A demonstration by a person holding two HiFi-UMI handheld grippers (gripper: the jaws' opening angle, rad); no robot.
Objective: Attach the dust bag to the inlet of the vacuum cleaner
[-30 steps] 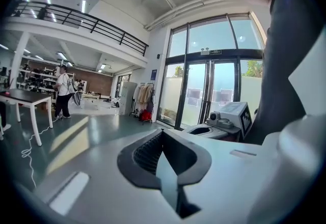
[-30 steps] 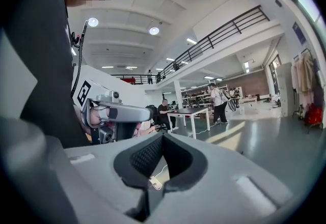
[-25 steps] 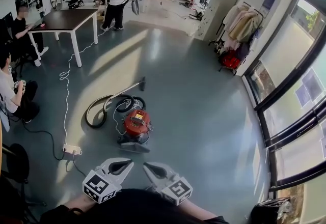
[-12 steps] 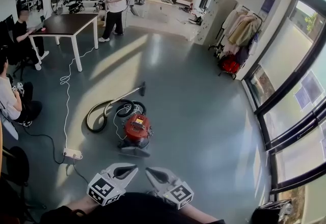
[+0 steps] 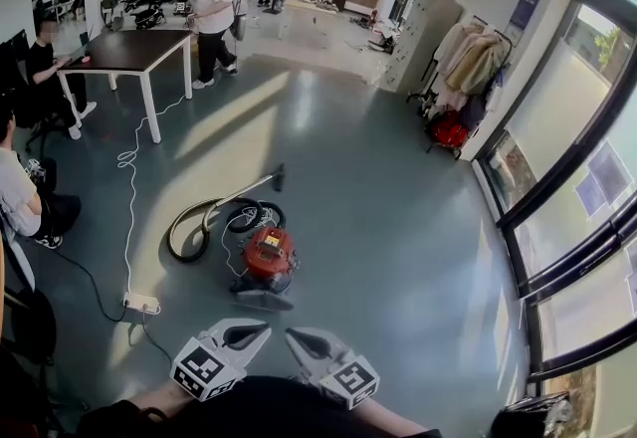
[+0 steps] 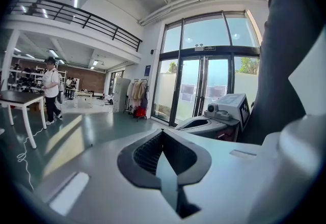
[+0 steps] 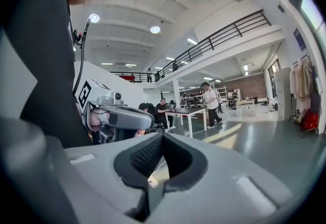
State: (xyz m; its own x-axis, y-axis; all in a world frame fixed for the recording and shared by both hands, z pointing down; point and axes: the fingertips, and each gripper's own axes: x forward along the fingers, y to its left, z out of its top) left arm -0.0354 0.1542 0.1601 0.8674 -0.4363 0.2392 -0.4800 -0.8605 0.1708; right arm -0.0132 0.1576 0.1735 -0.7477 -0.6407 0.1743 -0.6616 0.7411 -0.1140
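A red canister vacuum cleaner [image 5: 267, 259] sits on the grey floor in the head view, ahead of both grippers. Its grey hose [image 5: 195, 227] coils to the left and its wand [image 5: 253, 186] points away. No dust bag shows in any view. My left gripper [image 5: 263, 330] and right gripper [image 5: 291, 335] are held side by side near the bottom of the view, well short of the vacuum. Both are shut with nothing between the jaws. In the left gripper view my left gripper [image 6: 162, 132] has its tips together. The right gripper view shows my right gripper [image 7: 162, 136] closed the same way.
A white power strip [image 5: 141, 303] and its cable lie left of the vacuum. A dark table [image 5: 127, 46] stands at the back left with seated people nearby, and a person in white [image 5: 210, 13] stands behind it. Coats and a red bag [image 5: 450, 127] hang by the right-hand windows.
The person in white at the back has walked to the left. The picture has shifted a little. Both grippers stay shut and almost in the same place.
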